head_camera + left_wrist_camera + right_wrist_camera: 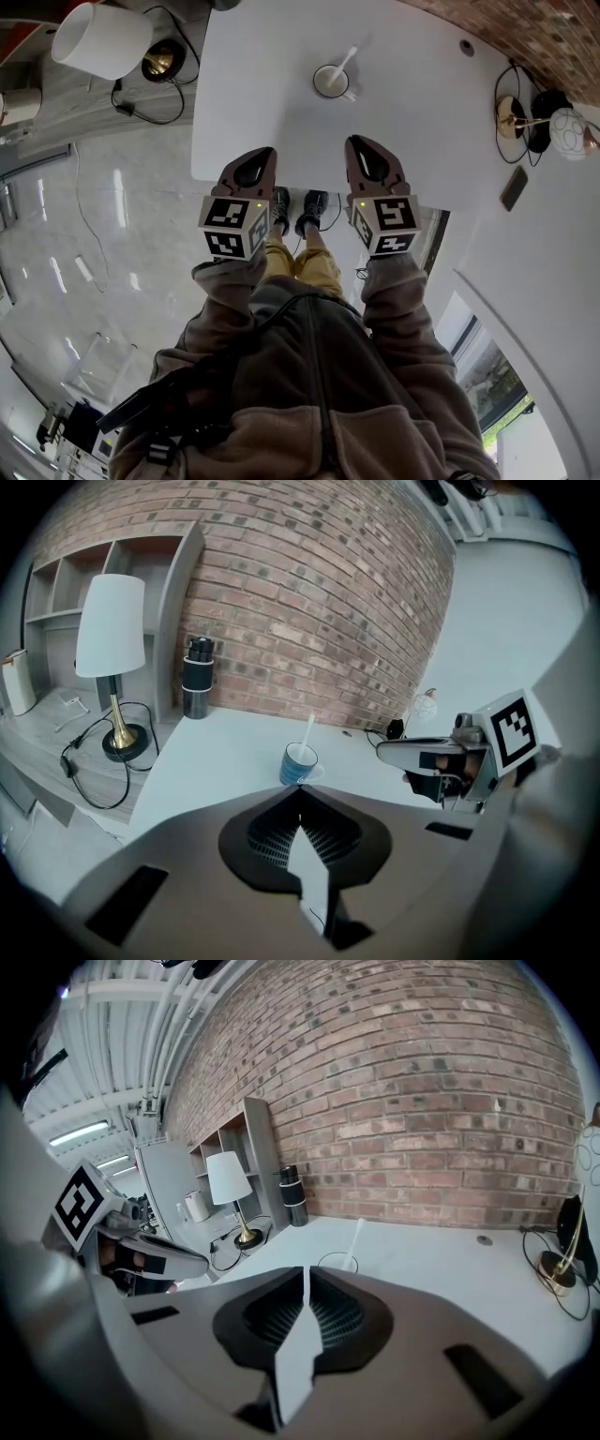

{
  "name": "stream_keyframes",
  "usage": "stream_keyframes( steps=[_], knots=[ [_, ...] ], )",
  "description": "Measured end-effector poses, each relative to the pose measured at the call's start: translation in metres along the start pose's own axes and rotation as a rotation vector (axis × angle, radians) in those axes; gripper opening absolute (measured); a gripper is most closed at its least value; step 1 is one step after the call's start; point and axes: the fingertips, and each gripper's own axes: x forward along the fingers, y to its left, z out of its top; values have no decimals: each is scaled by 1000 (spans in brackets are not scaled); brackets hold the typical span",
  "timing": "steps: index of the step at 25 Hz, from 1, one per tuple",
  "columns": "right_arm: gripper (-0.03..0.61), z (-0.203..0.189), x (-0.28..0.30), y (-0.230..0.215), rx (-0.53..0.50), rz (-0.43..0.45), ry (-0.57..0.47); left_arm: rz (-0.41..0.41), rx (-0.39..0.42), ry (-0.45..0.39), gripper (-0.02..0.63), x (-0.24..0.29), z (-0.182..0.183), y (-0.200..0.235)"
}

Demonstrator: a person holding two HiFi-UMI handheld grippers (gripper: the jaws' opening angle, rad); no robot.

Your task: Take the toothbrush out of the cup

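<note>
A white bench [253, 84] carries a cup [330, 82], blue on the outside and white inside. The toothbrush [348, 60] stands in it, its white handle leaning over the rim, away from the person and a little to the right.

Both tools are held low at the near edge of the bench, side by side and apart from each other. The left hand-held gripper [263, 153] has its jaws pressed together with nothing between them. Its own view shows the closed tip [300, 787] pointing at the cup [300, 764], with the toothbrush [307, 731] rising above it. The right hand-held gripper [356, 141] is also closed on nothing. In its own view the meeting jaws [305, 1271] hide most of the cup [336, 1262], so only its rim and the slanting toothbrush [353, 1239] show beyond them.

The cup stands ahead of both tools and well apart from them. It lies between their two lines, somewhat nearer the right one's. Neither tool touches the cup or the toothbrush.

Each tool also shows in the other's view: the right one [427, 754] to the side of the left camera, and the left one [161, 1256] to the side of the right camera.

A black cylinder [197, 677] stands at the far edge of the bench before a brick wall [319, 602]. A lamp [111, 635] with a white shade stands on the lower surface beside the bench.
</note>
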Motion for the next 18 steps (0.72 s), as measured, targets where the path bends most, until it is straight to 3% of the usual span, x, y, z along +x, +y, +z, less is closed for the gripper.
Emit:
stream_keyframes(
  steps=[4,7,18],
  knots=[
    [6,0,20,-12,7,6,3,9,-9,9,5,7,-2,7],
    [57,1,37,-18,10,19,15,19,-19,20,5,12,-4,13],
    [86,1,99,-53,19,6,59,23,-36,47,5,31,-7,30]
  ],
)
